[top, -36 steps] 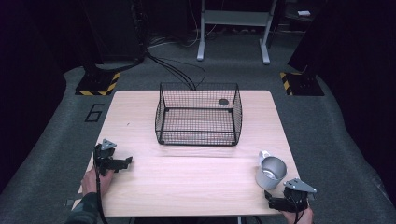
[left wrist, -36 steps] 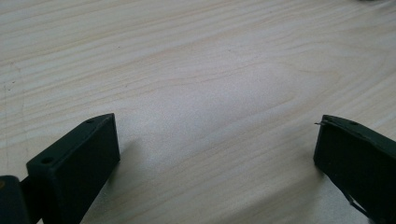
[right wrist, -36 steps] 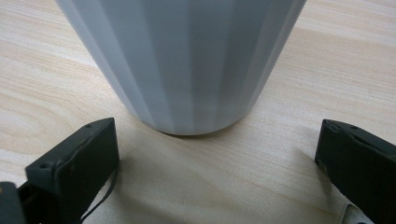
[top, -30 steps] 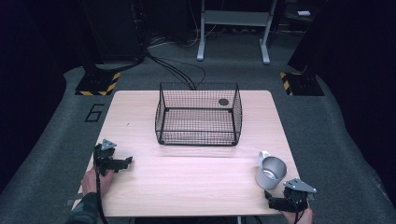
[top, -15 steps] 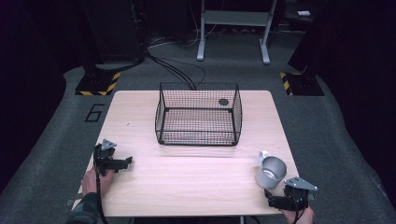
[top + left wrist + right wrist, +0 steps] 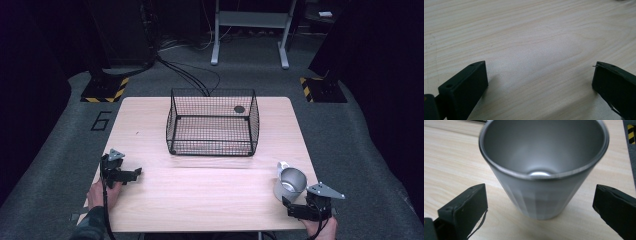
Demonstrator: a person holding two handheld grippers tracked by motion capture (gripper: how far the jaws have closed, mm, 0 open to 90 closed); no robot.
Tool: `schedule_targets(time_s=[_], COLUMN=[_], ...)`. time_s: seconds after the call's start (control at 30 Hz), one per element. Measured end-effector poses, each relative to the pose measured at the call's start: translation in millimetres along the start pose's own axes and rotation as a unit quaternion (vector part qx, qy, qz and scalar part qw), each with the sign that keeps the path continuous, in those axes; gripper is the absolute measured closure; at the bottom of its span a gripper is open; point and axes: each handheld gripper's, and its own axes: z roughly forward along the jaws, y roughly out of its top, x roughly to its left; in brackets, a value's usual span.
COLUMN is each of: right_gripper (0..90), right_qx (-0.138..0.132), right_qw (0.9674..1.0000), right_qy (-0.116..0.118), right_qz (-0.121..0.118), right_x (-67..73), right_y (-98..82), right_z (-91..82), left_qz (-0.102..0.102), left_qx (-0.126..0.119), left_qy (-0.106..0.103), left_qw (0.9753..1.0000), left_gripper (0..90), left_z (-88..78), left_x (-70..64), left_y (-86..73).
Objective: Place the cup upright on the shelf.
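Observation:
A metal cup stands upright near the table's front right corner, with a small white part at its far side. My right gripper is just in front of it, low over the table. In the right gripper view the cup rises between and just beyond the jaws of my open right gripper, and neither jaw touches it. At the table's front left, my left gripper is held by a hand. It is open over bare wood, with nothing between its jaws.
A black wire basket stands at the middle back of the wooden table, with a small dark round thing at its far right. Dark floor, cables and stands lie beyond the table.
The right gripper has shifted only slightly in front of the cup. The left gripper, cup and basket have stayed put.

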Motion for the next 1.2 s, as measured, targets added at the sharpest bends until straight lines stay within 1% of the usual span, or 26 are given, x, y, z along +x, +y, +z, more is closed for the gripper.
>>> schedule_targets(time_s=[0.07, 0.1, 0.17, 0.23, 0.27, 0.3, 0.33, 0.47, 0.63, 0.67, 0.7, 0.83, 0.87, 0.97, 1.0, 1.1, 1.2], right_gripper=[0.0, 0.0, 0.0, 0.0, 0.0, 0.0, 0.0, 0.0, 0.0, 0.0, 0.0, 0.0, 0.0, 0.1, 1.0, 4.1, 4.4], right_qx=[0.0, -0.003, -0.002, -0.005, -0.002, -0.005, -0.003, -0.003, -0.003, -0.005, -0.003, -0.001, 0.002, 0.014, 0.013, 0.013, 0.014], right_qw=[1.0, 1.0, 0.9999, 0.9999, 0.9999, 0.9999, 1.0, 0.9999, 0.9999, 0.9999, 0.9999, 0.9999, 0.9998, 0.9995, 0.9994, 0.9994, 0.9993], right_qy=[0.003, 0.005, 0.011, 0.008, 0.011, 0.01, 0.008, 0.01, 0.006, 0.007, 0.005, -0.001, 0.002, -0.006, -0.008, -0.015, -0.015], right_qz=[-0.003, 0.001, -0.005, -0.002, -0.001, -0.005, -0.002, -0.008, -0.009, -0.013, -0.011, -0.017, -0.02, -0.027, -0.03, -0.027, -0.031], right_x=[0.4, 0.7, 0.6, 1.5, 1.9, 1.4, 2.4, 2.5, 3.0, 2.2, 2.7, 3.8, 3.9, 5.7, 5.3, 5.7, 5.3], right_y=[4.9, 6.6, 11.4, 14.6, 16.9, 18.3, 19.9, 27.3, 34.3, 35.6, 36.5, 42.5, 44.0, 46.9, 47.4, 47.5, 47.7], right_z=[-1.1, -0.9, -1.4, -1.6, -2.0, -1.4, -1.6, -0.4, 1.6, 2.4, 2.9, 5.2, 6.1, 8.4, 9.2, 9.4, 9.5], left_qz=[0.001, 0.0, 0.0, 0.001, 0.001, 0.001, 0.001, 0.001, -0.001, 0.0, 0.0, 0.001, 0.0, 0.001, 0.0, 0.001, -0.001], left_qx=[0.001, 0.0, 0.0, 0.001, 0.0, 0.0, 0.001, 0.0, -0.001, 0.0, 0.0, 0.0, 0.0, 0.001, 0.0, 0.0, -0.001], left_qy=[0.001, 0.0, 0.0, 0.0, 0.0, 0.0, 0.0, 0.0, 0.0, 0.0, 0.0, 0.0, 0.0, 0.0, 0.0, 0.0, 0.0], left_qw=[1.0, 1.0, 1.0, 1.0, 1.0, 1.0, 1.0, 1.0, 1.0, 1.0, 1.0, 1.0, 1.0, 1.0, 1.0, 1.0, 1.0], left_gripper=[0.3, 0.3, 0.3, 0.3, 0.3, 0.3, 0.3, 0.3, 0.3, 0.3, 0.3, 0.3, 0.3, 0.3, 0.3, 0.3, 0.3], left_z=[-0.1, 0.0, 0.0, -0.1, 0.0, 0.0, -0.1, -0.1, 0.2, 0.1, 0.1, 0.0, 0.1, 0.0, 0.1, 0.0, 0.2], left_x=[0.1, 0.1, 0.1, 0.2, 0.2, 0.2, 0.3, 0.2, 0.0, 0.1, 0.2, 0.2, 0.1, 0.2, 0.1, 0.2, 0.0], left_y=[0.0, 0.0, 0.0, 0.1, 0.0, 0.0, 0.1, 0.0, 0.0, 0.1, 0.1, 0.1, 0.1, 0.1, 0.0, 0.1, 0.0])
